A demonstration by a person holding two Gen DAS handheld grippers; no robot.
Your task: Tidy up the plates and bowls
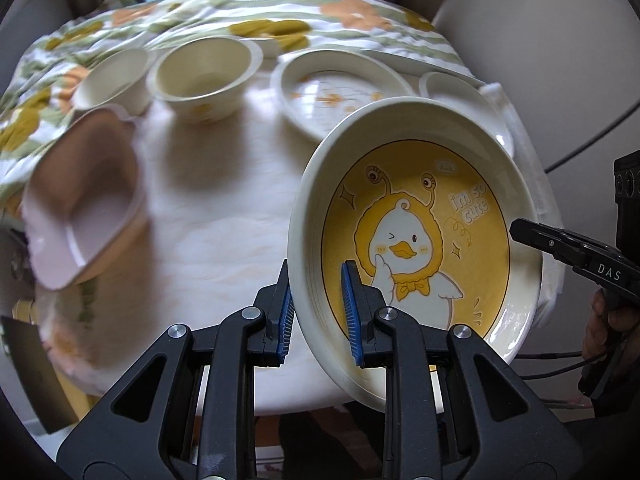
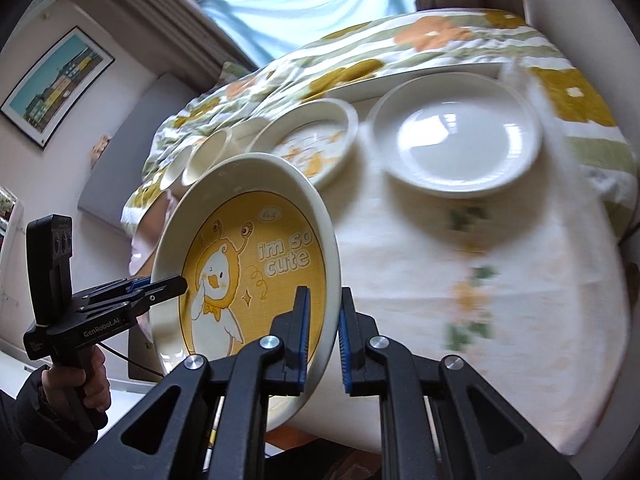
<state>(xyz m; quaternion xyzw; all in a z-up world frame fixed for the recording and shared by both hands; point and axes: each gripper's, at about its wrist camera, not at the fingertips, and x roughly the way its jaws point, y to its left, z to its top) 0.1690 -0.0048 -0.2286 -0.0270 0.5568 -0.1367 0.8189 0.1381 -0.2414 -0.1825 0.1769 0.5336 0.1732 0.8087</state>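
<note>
duck plate (image 1: 416, 224) aloft, tilted, clamped by l (image 1: 318, 312) & r (image 2: 322, 340) hand-held gripper on opp rims

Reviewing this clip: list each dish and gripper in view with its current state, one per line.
duck plate: lifted off the table, tilted, gripped at opposite rims
left gripper: shut on the duck plate's rim
right gripper: shut on the duck plate's rim
pink bowl: on the table, empty
two cream bowls: upright, empty
patterned plate: on the table, empty
white plate: on the table, empty
</note>
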